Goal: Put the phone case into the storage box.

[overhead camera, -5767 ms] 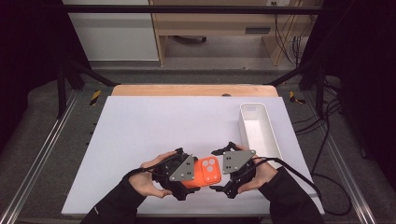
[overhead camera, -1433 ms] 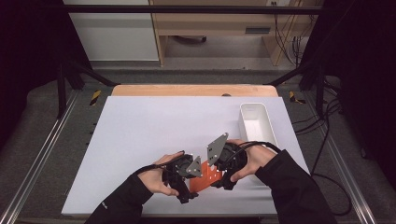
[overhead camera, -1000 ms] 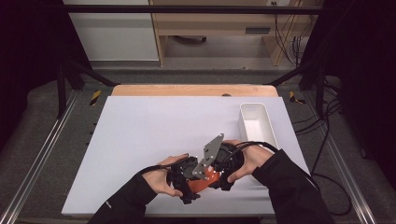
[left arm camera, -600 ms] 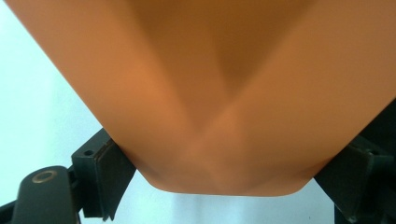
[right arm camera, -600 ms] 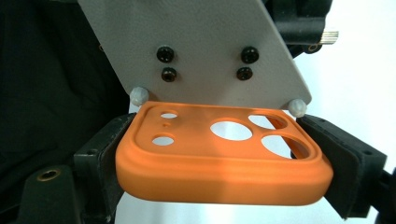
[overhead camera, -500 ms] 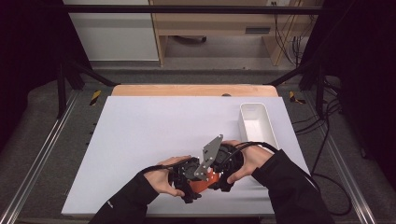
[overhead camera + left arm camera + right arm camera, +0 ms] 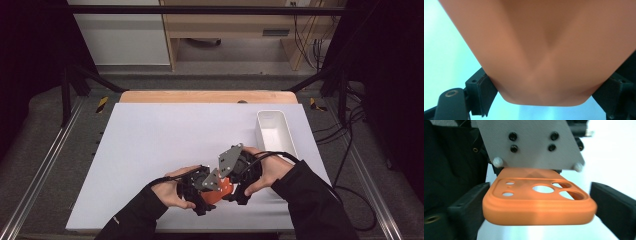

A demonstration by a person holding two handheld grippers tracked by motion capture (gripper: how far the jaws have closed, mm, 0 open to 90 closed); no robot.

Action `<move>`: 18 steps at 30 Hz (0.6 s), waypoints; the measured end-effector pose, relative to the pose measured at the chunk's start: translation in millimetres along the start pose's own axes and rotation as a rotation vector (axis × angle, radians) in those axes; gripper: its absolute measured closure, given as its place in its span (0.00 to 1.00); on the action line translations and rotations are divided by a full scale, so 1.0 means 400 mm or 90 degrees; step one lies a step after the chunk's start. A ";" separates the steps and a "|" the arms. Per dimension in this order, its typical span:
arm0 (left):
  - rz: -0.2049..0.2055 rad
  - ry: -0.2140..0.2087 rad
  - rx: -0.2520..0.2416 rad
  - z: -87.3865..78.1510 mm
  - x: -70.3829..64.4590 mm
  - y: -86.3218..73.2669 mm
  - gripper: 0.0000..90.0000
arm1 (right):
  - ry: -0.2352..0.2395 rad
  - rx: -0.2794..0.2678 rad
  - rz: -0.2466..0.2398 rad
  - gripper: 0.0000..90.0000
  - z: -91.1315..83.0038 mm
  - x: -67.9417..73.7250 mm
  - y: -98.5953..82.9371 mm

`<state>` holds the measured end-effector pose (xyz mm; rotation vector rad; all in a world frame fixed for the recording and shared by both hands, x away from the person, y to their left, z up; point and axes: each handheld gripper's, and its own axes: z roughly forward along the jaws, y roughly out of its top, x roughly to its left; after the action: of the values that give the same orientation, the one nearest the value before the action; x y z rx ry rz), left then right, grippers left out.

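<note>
Holding the orange phone case [image 7: 221,190] between both tools near the front edge of the table, I judge the work to be somewhere in its middle: the case is lifted and shared between the two hands, but it has not been set anywhere, and the white bin [image 7: 276,134] at the right, well apart from the case, looks empty. My left gripper [image 7: 199,187] is clamped on one end of the case; in the left gripper view the smooth orange back [image 7: 541,50] sits right against the lens with a black jaw pressed to each side of it. My right gripper [image 7: 239,176] faces the camera-cutout end of the case [image 7: 540,200]. In the right gripper view its jaws stand on either side of that end, the left-hand one looking close to or touching the edge, the right-hand one with a clear gap, so I read it as spread and not yet gripping. Beyond the case, that view catches the grey plate [image 7: 529,143] of the other tool. What is left, as I see it, is to close the right tool on the case or pass it across, then put it down, perhaps in the bin. The table [image 7: 160,135] is a plain white sheet with a wooden strip at its far edge, on a dark frame with metal rails; behind it stand pale cabinets, a wooden bench and hanging cables.
</note>
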<state>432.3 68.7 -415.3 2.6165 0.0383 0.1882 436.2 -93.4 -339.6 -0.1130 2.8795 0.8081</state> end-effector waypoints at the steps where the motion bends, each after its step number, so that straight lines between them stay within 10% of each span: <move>1: 0.000 0.000 0.000 0.000 0.000 0.000 0.17 | 0.000 0.000 0.000 0.05 0.000 0.000 0.000; 18: -0.047 0.025 -0.053 -0.015 0.018 -0.050 0.17 | -0.054 -0.124 0.056 0.02 -0.075 0.005 -0.072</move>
<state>438.6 89.6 -419.4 2.5234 0.1378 0.2116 434.0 -133.7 -329.6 0.0249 2.7377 1.0819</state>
